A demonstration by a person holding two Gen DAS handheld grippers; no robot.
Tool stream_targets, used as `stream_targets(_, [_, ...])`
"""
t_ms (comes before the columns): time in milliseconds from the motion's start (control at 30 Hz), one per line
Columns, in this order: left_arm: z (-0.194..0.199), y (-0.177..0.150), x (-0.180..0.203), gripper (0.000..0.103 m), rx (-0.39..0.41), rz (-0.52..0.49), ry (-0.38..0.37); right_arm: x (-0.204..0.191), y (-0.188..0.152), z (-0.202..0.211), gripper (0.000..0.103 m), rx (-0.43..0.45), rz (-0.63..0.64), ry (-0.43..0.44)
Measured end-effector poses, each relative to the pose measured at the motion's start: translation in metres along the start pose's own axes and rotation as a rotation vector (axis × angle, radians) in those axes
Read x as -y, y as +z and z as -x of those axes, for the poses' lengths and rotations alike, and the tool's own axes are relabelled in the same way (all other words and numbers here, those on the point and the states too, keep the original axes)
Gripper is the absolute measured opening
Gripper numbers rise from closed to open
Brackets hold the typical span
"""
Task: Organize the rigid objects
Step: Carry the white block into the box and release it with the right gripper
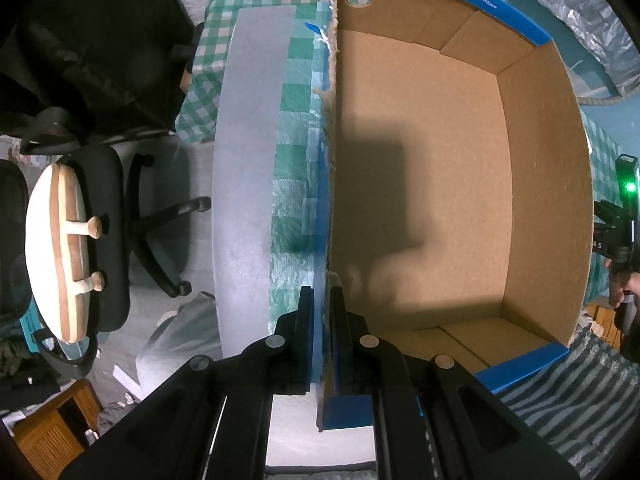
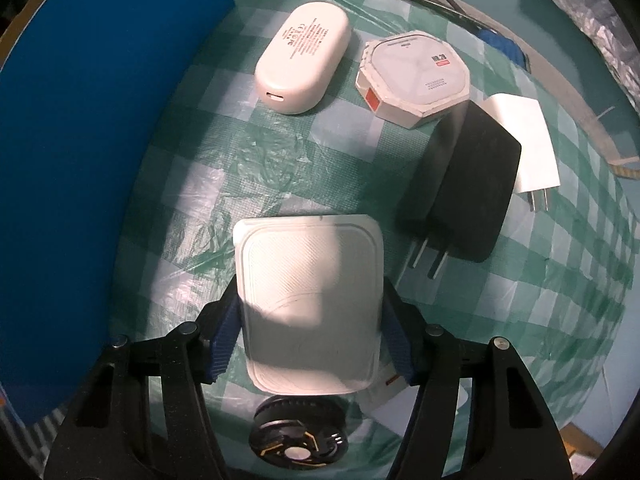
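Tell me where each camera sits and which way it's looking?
Left wrist: sits on the left gripper, looking down into the empty cardboard box; its fingers are shut on the box's wall.
Right wrist: sits on the right gripper, looking down at a white square case between its fingers.
Both views show the checked tablecloth and the box.

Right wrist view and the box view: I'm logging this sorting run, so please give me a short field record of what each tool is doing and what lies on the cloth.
left tool: shut on the cardboard box wall
box contents: nothing visible
right tool: astride the white square pad, contact unclear
other items on checkered cloth: white oval case, octagonal box, black plug adapter, white plug adapter, black round device
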State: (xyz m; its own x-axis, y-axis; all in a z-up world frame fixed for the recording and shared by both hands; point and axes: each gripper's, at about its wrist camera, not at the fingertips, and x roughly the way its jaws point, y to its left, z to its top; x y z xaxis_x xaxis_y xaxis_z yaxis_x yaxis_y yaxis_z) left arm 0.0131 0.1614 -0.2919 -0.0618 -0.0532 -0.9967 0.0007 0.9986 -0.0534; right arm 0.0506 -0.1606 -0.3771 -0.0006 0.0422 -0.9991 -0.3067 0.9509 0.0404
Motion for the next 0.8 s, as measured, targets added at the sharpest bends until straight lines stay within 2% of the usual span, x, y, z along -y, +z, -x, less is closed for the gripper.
stream_targets(133, [0.000,0.000,-0.001,0.007,0.001,0.001,-0.001,0.018,-0.008,0.006,0.063,0.010,-0.019,0.044])
stream_targets(400, [0.000,0.000,-0.001,0.007,0.000,0.001,-0.002,0.015,-0.014,0.039,0.063,0.034,-0.009,0.077])
stream_targets(800, [-0.003,-0.002,0.001,0.007,0.002,0.002,-0.007,-0.018,0.001,0.116,0.063,0.103,0.052,0.124])
